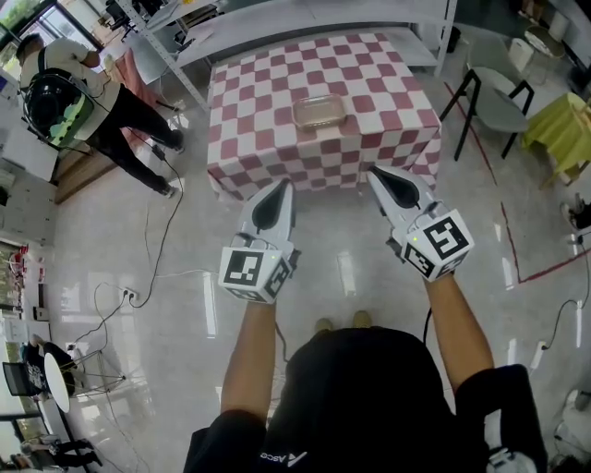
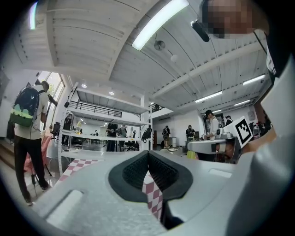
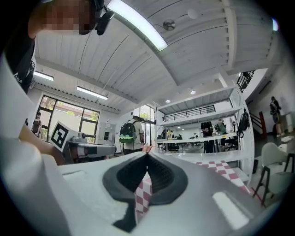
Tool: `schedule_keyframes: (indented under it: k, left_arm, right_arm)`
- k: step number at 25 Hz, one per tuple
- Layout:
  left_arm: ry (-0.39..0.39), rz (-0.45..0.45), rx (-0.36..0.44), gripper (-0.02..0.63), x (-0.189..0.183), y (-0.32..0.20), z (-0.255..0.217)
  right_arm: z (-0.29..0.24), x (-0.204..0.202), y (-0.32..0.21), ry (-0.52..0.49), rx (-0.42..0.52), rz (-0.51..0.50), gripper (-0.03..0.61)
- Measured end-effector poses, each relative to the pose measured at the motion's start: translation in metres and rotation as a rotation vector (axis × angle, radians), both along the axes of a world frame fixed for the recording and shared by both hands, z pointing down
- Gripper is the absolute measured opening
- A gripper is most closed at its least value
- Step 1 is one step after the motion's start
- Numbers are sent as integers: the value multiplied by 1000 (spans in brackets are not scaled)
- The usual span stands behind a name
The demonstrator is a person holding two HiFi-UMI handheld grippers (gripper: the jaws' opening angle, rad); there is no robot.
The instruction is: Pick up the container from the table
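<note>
A clear rectangular container lies on the table with the red-and-white checked cloth, in the head view near the table's middle. My left gripper is shut and empty, held level in front of the table's near edge, short of the container. My right gripper is shut and empty too, level beside it on the right. In the left gripper view the gripper's tip shows closed jaws with the checked cloth behind. The right gripper view shows the same at its tip. Neither gripper view shows the container.
A person with a backpack stands left of the table, with cables on the floor nearby. A black-legged chair stands at the right beside a yellow-covered surface. Shelving runs behind the table.
</note>
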State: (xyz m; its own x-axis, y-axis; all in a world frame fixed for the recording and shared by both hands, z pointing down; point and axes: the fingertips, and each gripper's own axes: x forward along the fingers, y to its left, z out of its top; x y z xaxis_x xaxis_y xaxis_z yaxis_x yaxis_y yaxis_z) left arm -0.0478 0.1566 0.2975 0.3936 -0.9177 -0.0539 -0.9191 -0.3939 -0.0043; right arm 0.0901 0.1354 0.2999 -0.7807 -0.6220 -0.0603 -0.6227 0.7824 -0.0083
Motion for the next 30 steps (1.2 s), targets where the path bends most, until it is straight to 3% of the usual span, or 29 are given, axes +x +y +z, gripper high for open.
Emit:
schedule_keyframes:
  k: [15, 30]
  left_arm:
    - [-14, -61, 14, 11, 15, -47, 5]
    - [-38, -22, 23, 9, -48, -198, 27]
  right_arm:
    - [10, 22, -50, -12, -3, -44, 3]
    - [28, -41, -194, 54, 5, 3, 3]
